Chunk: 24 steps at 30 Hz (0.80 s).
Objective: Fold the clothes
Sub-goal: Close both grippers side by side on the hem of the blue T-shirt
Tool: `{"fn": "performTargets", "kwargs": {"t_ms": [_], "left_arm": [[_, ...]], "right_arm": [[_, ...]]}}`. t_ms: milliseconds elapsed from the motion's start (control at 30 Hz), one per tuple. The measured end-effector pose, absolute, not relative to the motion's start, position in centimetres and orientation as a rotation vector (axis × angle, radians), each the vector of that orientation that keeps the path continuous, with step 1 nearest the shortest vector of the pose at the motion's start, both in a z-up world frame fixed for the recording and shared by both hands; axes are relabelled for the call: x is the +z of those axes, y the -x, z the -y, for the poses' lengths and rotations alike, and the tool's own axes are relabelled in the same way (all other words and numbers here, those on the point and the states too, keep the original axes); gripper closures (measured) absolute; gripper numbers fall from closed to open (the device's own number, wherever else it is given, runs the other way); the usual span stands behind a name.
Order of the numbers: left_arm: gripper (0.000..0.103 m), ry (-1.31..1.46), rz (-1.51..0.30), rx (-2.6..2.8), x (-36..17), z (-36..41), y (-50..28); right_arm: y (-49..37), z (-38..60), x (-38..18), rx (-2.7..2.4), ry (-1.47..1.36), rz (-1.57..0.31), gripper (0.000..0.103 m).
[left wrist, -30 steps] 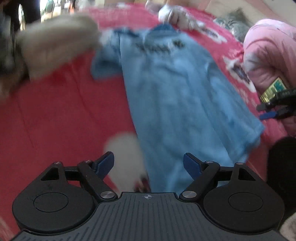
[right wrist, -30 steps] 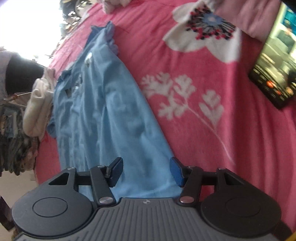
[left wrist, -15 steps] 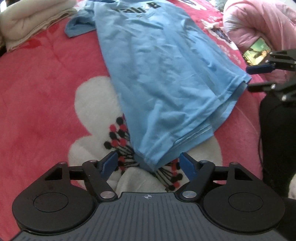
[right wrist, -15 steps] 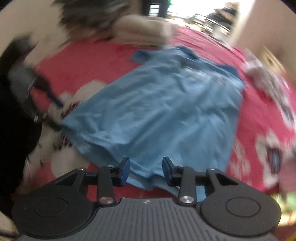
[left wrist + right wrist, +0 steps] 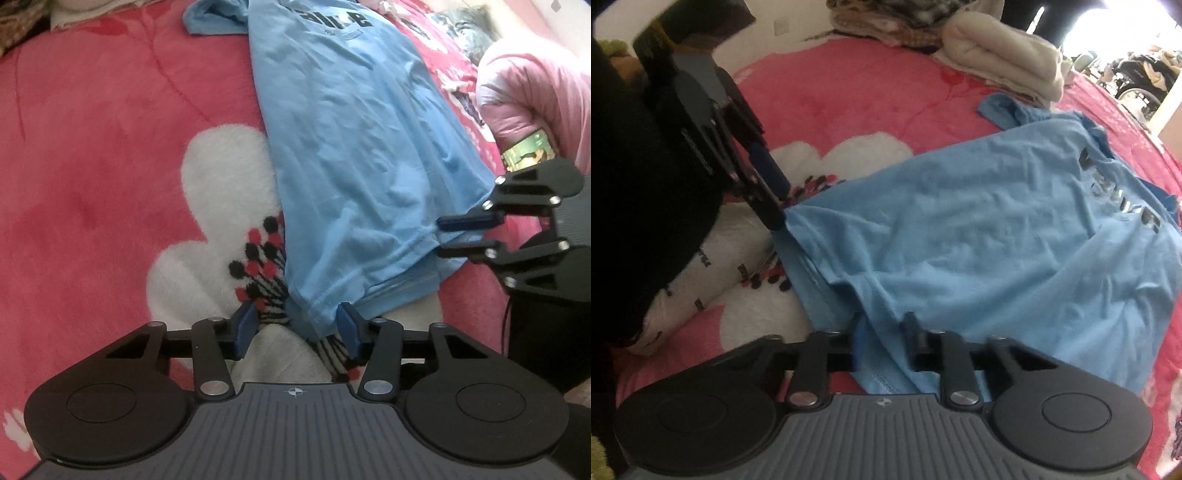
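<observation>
Light blue cotton T-shirt with dark printed lettering lies spread on a pink fleece blanket patterned with big white flowers. In the left wrist view the shirt runs from the collar at 12 o'clock down to its hem corners at 6 and 3 o'clock; one sleeve is bunched at about 11 o'clock.

Left gripper: black frame, blue pads, at 6 o'clock of its own view. Its jaws are closing, with the near hem corner of the shirt between them; the right pad touches the cloth, the left pad is clear of it over the white flower, so no grip yet.

Right gripper: jaws drawn in tight on the opposite hem corner, a fold of blue cloth pinched between the pads. Seen from the left wrist view it enters at 3 o'clock, fingertips at the hem's edge.

Left gripper is also seen at 9 to 10 o'clock of the right wrist view, tips down on the other hem corner.

Outward: folded cream-white padded bedding at 1 o'clock of the right wrist view, just beyond the sleeve. Pink padded garment at 2 o'clock of the left wrist view, with a lit phone screen beside it.
</observation>
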<state>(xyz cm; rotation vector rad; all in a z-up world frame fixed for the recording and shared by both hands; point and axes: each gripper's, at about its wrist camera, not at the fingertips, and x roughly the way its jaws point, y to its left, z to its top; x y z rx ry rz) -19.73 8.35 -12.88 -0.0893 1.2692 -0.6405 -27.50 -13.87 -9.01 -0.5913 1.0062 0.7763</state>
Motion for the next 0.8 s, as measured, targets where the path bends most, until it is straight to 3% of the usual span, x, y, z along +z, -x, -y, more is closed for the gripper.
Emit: {"fn": "performTargets", "kwargs": {"t_ms": [67,233,433,533,600,667,800], "left_arm": [[0.054,0.096,-1.276,-0.641,-13.0,-8.6,19.8],[0.051,0.117,-1.28,-0.652,-12.9,-9.3,19.8],[0.05,0.374,-1.32,-0.614,-13.9,-11.2,18.4],[0.05,0.376,-1.316,-0.61,-14.0,-10.7,18.2],[0.05,0.357,-1.321,-0.605,-14.2,-10.2,18.2],[0.05,0.351,-1.33,-0.59,-14.5,-9.6,18.0],[0.051,0.379,-1.344,-0.558,-15.0,-9.7,17.5]], "right_arm": [[27.3,13.9,-9.4,0.768,0.606,-1.011,0.103],[28.0,14.8,-8.2,0.777,0.565,-0.978,0.103],[28.9,15.3,-7.6,0.766,0.573,-0.941,0.103],[28.9,15.2,-7.6,0.759,0.609,-0.916,0.1],[28.9,14.9,-7.8,0.78,0.645,-0.91,0.082],[28.9,14.3,-8.0,0.802,0.672,-0.897,0.073],[28.6,13.2,-8.5,0.841,0.692,-0.885,0.073]]}}
